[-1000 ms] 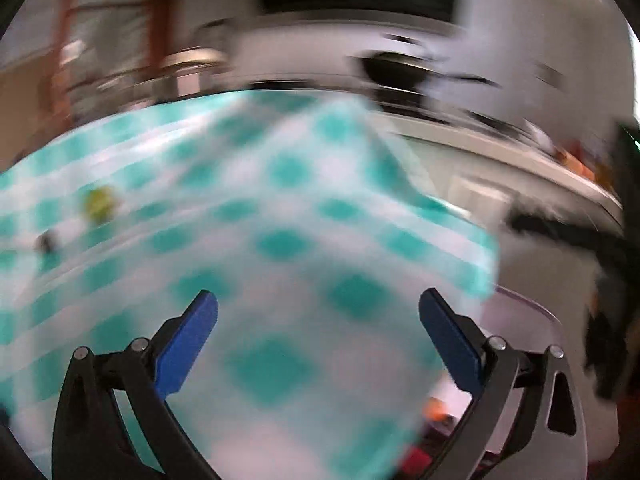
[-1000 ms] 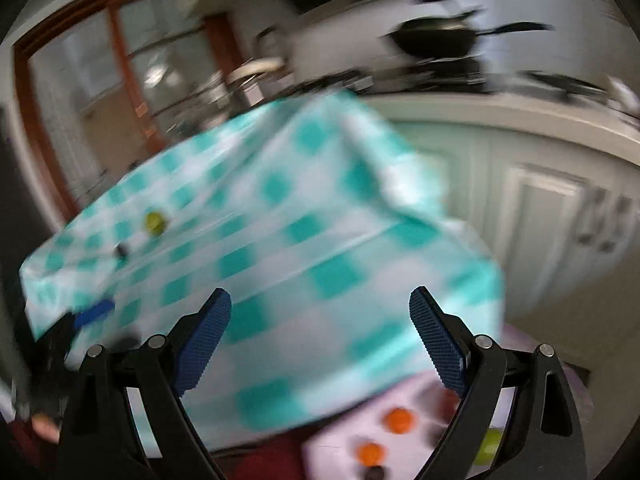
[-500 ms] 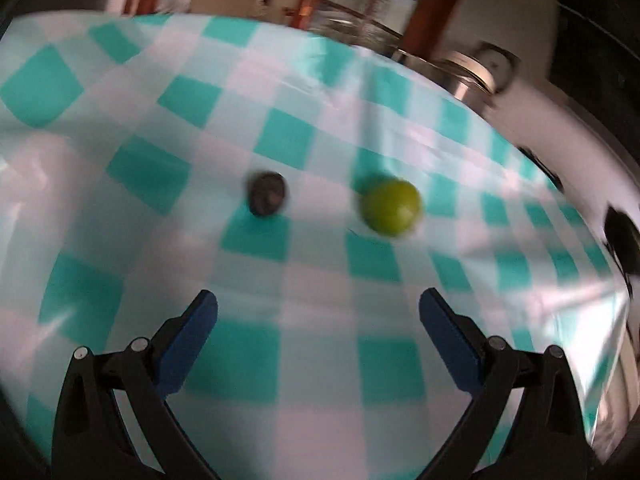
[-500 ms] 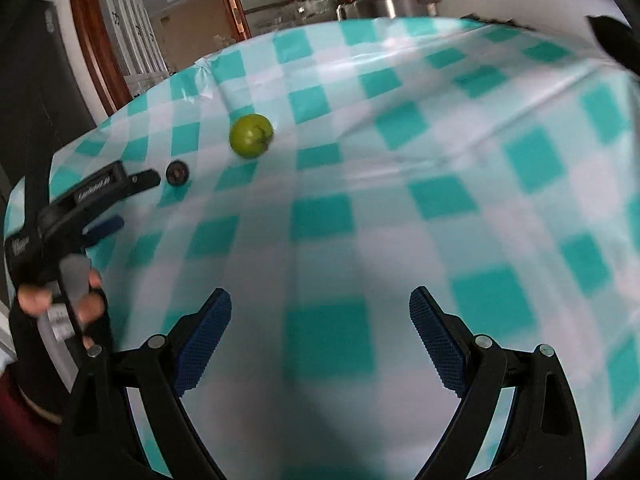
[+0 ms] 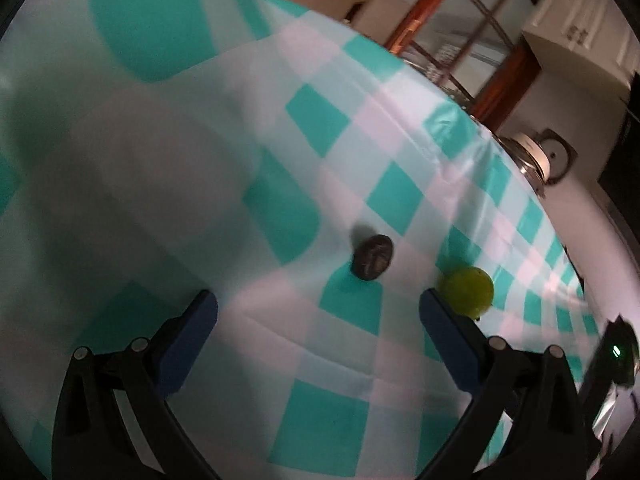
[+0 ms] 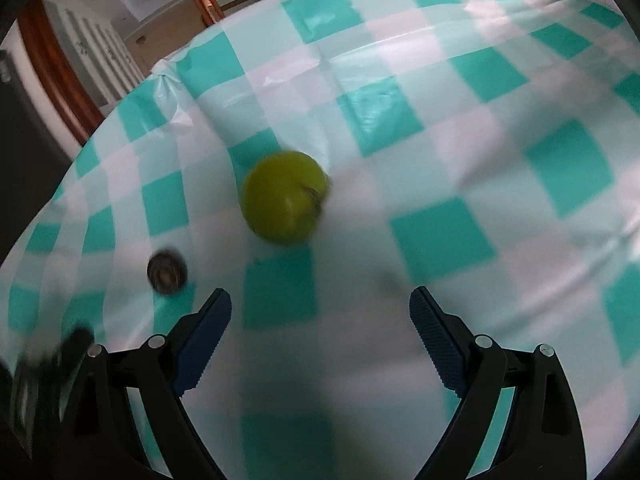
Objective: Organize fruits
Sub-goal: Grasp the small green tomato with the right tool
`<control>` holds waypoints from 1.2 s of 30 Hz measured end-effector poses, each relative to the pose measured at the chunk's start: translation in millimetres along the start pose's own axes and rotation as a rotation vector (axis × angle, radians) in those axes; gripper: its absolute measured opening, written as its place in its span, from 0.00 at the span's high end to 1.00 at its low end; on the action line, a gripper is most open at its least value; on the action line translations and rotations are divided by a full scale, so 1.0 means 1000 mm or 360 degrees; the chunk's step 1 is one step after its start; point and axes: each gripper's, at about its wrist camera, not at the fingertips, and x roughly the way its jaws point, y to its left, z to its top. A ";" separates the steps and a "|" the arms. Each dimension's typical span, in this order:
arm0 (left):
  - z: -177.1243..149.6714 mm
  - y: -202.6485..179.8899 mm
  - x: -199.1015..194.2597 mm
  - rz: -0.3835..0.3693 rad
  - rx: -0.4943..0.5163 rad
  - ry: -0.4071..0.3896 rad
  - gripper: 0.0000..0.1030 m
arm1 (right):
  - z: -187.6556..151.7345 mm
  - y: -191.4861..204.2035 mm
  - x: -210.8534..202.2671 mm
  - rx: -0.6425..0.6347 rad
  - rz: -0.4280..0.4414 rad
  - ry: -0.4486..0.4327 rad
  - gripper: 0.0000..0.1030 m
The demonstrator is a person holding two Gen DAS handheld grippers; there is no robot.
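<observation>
Above the checked cloth (image 6: 440, 128), both grippers (image 5: 318, 312) (image 6: 320, 308) hover, fingers spread.

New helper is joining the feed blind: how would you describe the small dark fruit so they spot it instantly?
Start from the teal-and-white checked tablecloth. Only two fruits lie on it; find the big green apple. Beside it, apart, sits the small dark fruit: much smaller, blackish-brown, dull rather than bright.
</observation>
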 end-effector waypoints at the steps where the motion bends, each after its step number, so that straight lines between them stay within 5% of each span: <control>1: 0.000 0.003 0.000 -0.0004 -0.0022 0.0002 0.02 | 0.005 0.007 0.009 -0.0002 -0.0019 0.0002 0.14; 8: -0.002 0.005 0.002 0.0016 -0.0031 0.0004 0.02 | 0.038 0.038 0.054 -0.0056 -0.0186 -0.0022 0.15; 14: -0.003 0.003 0.004 0.0021 -0.0016 0.0022 0.02 | 0.046 0.048 0.071 -0.0080 -0.0350 -0.0005 0.36; 15: -0.003 0.003 0.004 0.0017 -0.0009 0.0031 0.02 | 0.045 0.049 0.070 -0.0109 -0.0323 -0.0004 0.42; 27: -0.013 -0.017 0.008 -0.0051 0.0179 0.0120 0.02 | -0.009 0.000 -0.007 -0.0049 0.0049 -0.0100 0.43; 36: -0.015 -0.058 0.026 -0.0086 0.0570 0.0152 0.02 | -0.004 -0.024 -0.016 0.0147 0.0175 -0.0156 0.43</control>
